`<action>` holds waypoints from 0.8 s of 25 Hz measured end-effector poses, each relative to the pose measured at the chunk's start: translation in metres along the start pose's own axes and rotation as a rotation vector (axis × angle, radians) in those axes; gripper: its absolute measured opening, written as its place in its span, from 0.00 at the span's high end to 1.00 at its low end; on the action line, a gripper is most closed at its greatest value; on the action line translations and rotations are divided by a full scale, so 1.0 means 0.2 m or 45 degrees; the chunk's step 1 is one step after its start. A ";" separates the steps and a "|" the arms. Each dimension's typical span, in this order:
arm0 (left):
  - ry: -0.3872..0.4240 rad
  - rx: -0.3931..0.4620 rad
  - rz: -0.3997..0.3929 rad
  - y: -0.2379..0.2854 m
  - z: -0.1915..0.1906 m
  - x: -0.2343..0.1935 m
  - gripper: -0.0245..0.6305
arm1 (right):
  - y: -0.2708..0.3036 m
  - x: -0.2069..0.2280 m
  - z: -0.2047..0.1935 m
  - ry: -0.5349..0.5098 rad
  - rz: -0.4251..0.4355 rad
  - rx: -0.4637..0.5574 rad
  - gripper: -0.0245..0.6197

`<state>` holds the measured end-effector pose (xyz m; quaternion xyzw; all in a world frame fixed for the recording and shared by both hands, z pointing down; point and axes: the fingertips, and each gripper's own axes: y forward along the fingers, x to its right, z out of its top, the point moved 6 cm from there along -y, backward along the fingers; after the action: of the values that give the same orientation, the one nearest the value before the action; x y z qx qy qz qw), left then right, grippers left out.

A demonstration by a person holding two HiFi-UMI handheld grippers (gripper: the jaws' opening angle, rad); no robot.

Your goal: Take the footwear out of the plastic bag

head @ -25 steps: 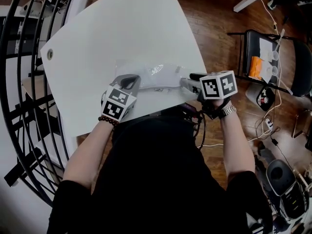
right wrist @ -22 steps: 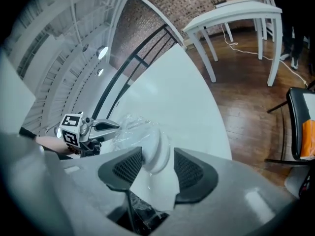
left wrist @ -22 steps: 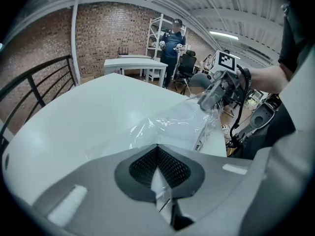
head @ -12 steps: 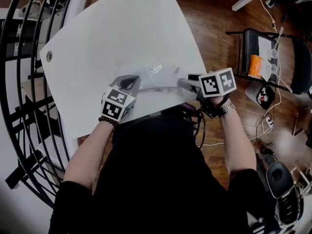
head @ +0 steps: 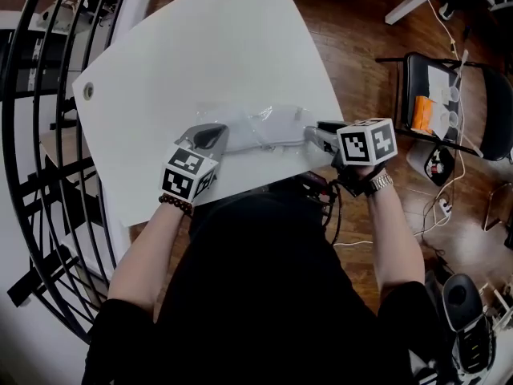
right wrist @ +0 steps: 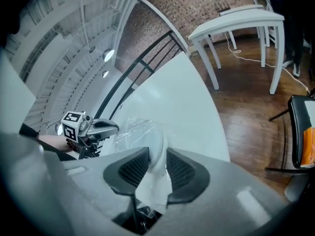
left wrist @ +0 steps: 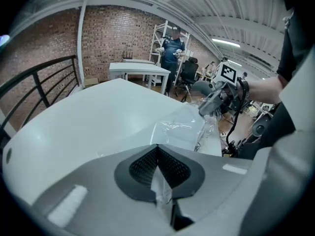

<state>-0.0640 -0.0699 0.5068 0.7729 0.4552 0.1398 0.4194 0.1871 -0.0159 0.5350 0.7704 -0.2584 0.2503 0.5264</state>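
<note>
A clear plastic bag [head: 264, 127] with white footwear [right wrist: 156, 154] inside lies near the front edge of the white table [head: 200, 46]. My left gripper [head: 215, 136] is at the bag's left end, shut on a thin fold of the plastic [left wrist: 160, 181]. At the bag's right end is my right gripper [head: 311, 137]. Its jaws have just been closing, and the pads now press on the soft white footwear between them. In the left gripper view the bag [left wrist: 179, 129] stretches toward the right gripper [left wrist: 212, 102]. The right gripper view shows the left gripper [right wrist: 106, 128] beyond the crumpled bag [right wrist: 132, 132].
A black metal railing [head: 32, 135] curves along the table's left side. A black folding chair [head: 449, 95] with an orange item stands on the wood floor at the right, with cables around it. A person [left wrist: 172, 48] stands by a white desk [left wrist: 140, 70] far behind.
The bag now lies flatter and more stretched between the two grippers. Both grippers have barely shifted.
</note>
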 end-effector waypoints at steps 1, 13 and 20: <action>-0.018 0.011 0.016 -0.02 0.00 -0.01 0.94 | -0.01 0.00 0.00 -0.012 -0.008 0.005 0.80; -0.493 0.087 0.088 -0.18 -0.17 -0.27 0.63 | -0.04 0.01 0.01 -0.177 -0.112 -0.002 0.80; -0.725 0.207 -0.096 -0.17 -0.25 -0.33 0.56 | -0.03 0.01 0.02 -0.303 -0.158 0.028 0.80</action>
<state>-0.1497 -0.0901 0.5217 0.7947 0.3574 -0.1352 0.4717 0.1938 -0.0178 0.5304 0.8148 -0.2683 0.1269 0.4980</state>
